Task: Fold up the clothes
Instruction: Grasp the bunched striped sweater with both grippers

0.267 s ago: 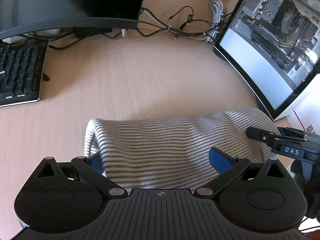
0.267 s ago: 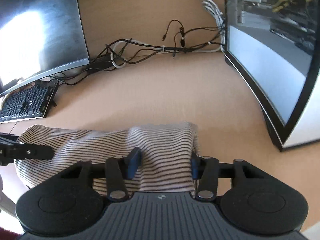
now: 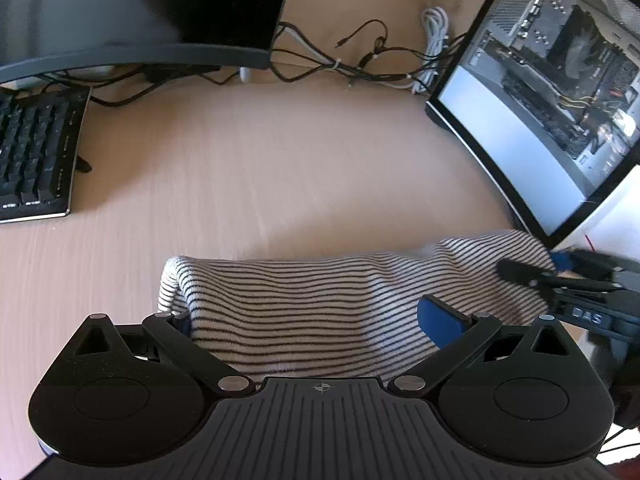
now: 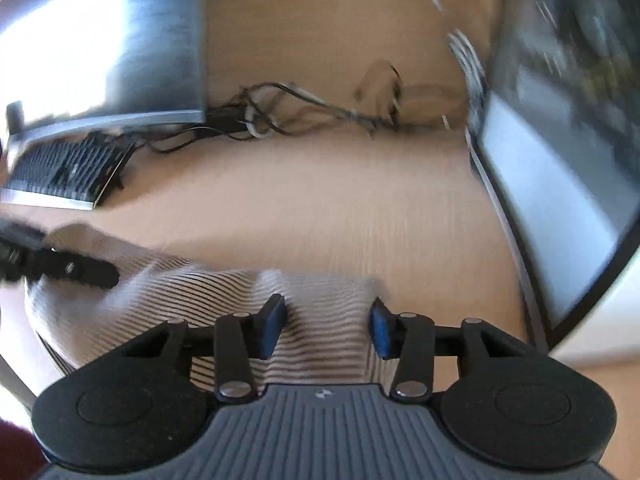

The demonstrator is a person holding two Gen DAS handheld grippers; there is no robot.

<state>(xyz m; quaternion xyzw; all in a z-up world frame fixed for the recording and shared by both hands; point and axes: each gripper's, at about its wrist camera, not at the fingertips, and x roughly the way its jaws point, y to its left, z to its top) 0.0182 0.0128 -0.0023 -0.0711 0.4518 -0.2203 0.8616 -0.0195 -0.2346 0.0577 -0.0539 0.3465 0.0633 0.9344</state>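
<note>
A striped garment, white with thin dark lines, lies bunched in a low roll across the near edge of the pale wooden surface, at 6 o'clock in both wrist views.

The left gripper has its jaws spread wide, one blue pad at either side of a broad span of the cloth, which fills the gap between them. The pads sit at the fabric, but a firm pinch cannot be told.

The right gripper stands with its jaws narrower yet still parted, blue pads flanking a bunched ridge of the stripes at the garment's right end. This view is blurred, so contact is unclear. In the left view the right gripper's black finger lies over the cloth at 3 o'clock.

A black keyboard sits at 9 o'clock, a dark monitor at 11 o'clock, a tangle of cables at 12 o'clock, and a lit monitor at 2 o'clock.
</note>
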